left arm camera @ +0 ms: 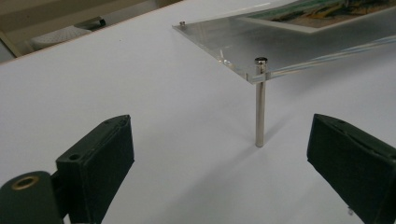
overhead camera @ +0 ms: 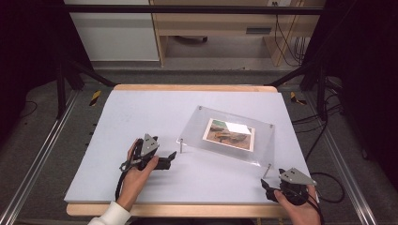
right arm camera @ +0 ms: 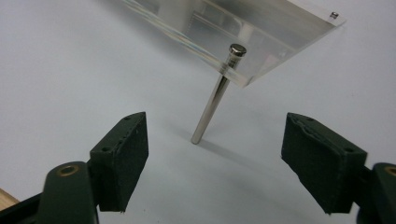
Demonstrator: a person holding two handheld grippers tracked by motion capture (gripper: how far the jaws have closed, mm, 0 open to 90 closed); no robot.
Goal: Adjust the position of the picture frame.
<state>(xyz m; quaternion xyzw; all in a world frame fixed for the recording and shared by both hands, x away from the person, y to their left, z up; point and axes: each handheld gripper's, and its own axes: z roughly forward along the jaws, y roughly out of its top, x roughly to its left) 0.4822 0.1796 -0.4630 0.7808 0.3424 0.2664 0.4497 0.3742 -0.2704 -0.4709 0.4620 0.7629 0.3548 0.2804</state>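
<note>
Open white table surface (overhead camera: 141, 117) left and front; ahead, clear acrylic panel (overhead camera: 263, 140) on thin metal pins (left arm camera: 259, 105).

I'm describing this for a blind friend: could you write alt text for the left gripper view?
A clear acrylic frame holding a picture stands on a thin metal leg on a white table. The open left claw points at that leg, its black jaws spread wide on either side, touching nothing.
</note>
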